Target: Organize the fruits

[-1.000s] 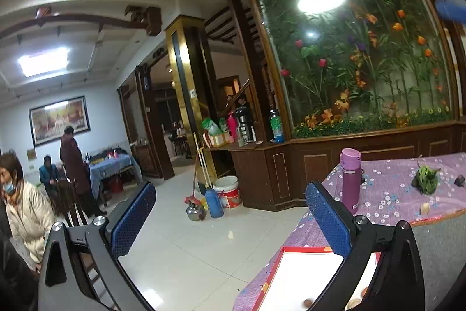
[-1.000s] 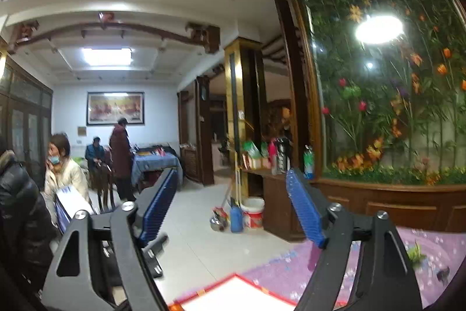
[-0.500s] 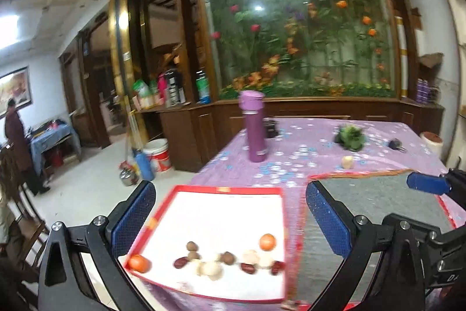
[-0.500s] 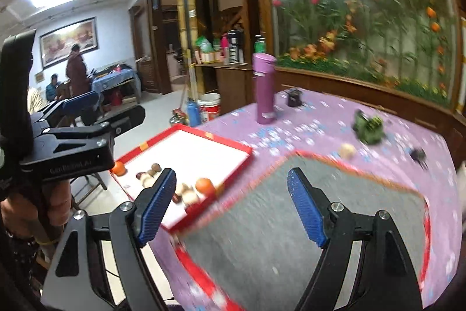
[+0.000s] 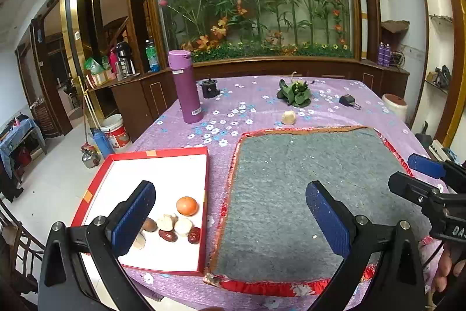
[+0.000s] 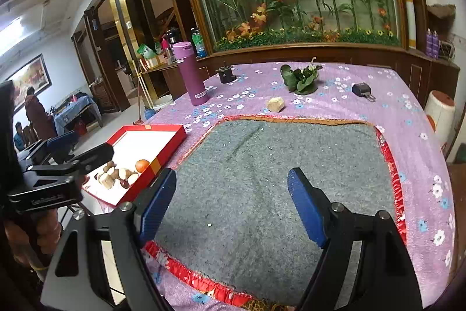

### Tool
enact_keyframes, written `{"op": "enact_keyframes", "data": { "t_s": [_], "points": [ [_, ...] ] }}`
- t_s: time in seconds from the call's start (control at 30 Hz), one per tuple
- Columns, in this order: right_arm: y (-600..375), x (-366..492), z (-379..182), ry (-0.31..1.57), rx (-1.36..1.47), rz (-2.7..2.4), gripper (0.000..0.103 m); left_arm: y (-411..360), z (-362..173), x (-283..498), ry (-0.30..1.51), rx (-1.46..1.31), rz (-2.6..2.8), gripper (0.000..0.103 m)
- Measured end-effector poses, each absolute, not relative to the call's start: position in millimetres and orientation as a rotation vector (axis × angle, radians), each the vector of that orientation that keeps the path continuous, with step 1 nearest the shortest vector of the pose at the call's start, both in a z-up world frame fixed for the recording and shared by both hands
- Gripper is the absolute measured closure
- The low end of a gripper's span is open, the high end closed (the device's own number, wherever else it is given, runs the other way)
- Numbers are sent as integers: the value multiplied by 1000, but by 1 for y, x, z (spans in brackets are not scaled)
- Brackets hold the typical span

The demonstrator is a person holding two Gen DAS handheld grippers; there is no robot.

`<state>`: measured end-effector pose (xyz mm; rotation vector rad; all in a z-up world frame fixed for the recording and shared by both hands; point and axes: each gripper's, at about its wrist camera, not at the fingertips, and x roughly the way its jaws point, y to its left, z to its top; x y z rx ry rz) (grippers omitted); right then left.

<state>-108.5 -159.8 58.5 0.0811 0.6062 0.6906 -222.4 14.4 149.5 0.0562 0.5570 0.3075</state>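
A red-rimmed white tray (image 5: 151, 155) (image 6: 171, 140) lies at the table's left front. In its near corner sit an orange (image 5: 186, 205) (image 6: 142, 165), red dates (image 5: 167, 235) and pale and brown nuts (image 5: 183, 226) (image 6: 106, 180). My left gripper (image 5: 230, 220) stands open above the tray's right edge and the grey mat (image 5: 305, 188), empty. My right gripper (image 6: 233, 212) stands open over the mat (image 6: 276, 165), empty. One pale fruit (image 5: 289, 117) (image 6: 275, 104) lies alone on the purple cloth beyond the mat.
A purple flask (image 5: 186, 86) (image 6: 192, 72), a small black cup (image 5: 210, 88), a green leafy bunch (image 5: 294, 91) (image 6: 301, 77) and a black key fob (image 5: 349, 101) (image 6: 362, 91) stand at the table's back. People are in the far room (image 6: 35, 112). The floor drops off left of the tray.
Both grippers have swung down from facing the room to facing the table. The tray, fruits and grey mat have come into full view, closer than half a second ago. Jaws stay open.
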Motion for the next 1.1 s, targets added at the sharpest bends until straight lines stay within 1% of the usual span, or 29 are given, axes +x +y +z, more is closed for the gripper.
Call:
{"op": "enact_keyframes", "data": {
  "t_s": [0.47,0.63,1.1],
  "points": [
    [-126,-104,51,676,37,696,23,69,132,-215,559,-21,479,0],
    [-114,-107,56,666,10,707,23,89,125,-214,571,-40,556,0],
    [-92,-108,63,672,-4,736,23,105,128,-220,566,-21,593,0]
  ]
}}
